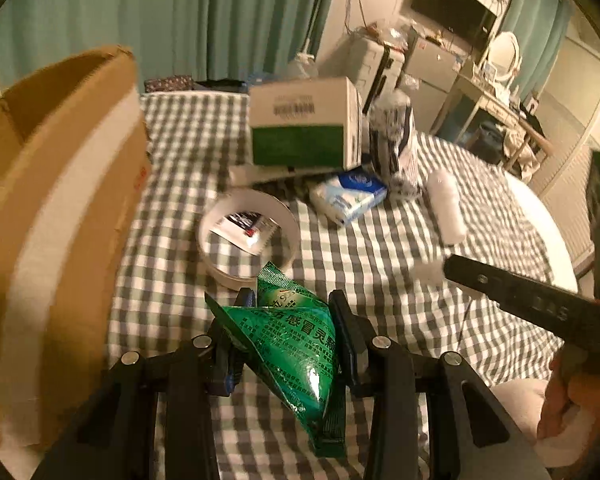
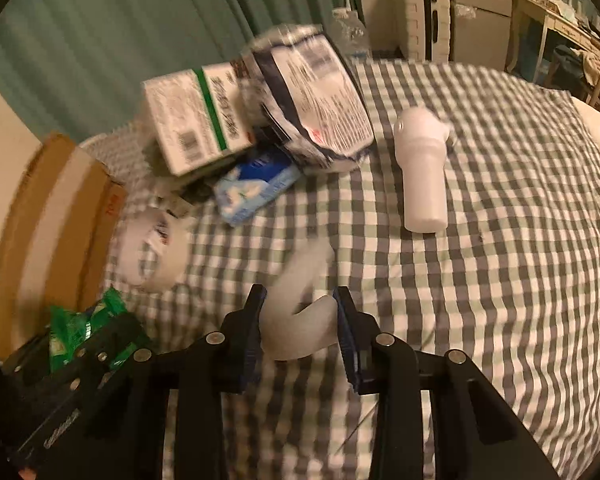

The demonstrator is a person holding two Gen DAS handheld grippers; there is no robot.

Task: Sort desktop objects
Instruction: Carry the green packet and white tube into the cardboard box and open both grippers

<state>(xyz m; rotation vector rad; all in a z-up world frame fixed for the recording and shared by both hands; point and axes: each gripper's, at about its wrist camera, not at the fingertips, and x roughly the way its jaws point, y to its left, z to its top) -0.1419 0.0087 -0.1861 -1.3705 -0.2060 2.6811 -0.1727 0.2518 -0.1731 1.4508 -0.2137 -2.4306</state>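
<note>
My left gripper (image 1: 292,300) is shut on a green medicine sachet (image 1: 296,344) and holds it above the checked tablecloth (image 1: 380,264), next to the open cardboard box (image 1: 60,200) on the left. My right gripper (image 2: 300,296) is shut on a white curved object (image 2: 300,332), blurred, above the cloth. The left gripper with the green sachet (image 2: 84,328) shows at the lower left of the right wrist view. The right gripper's finger (image 1: 520,300) enters the left wrist view from the right.
On the cloth lie a white tape roll (image 1: 248,232), a green-and-white carton (image 1: 304,124), a blue tissue pack (image 1: 348,196), a patterned bag (image 1: 392,148) and a white bottle (image 2: 422,176). Green curtains and furniture stand behind.
</note>
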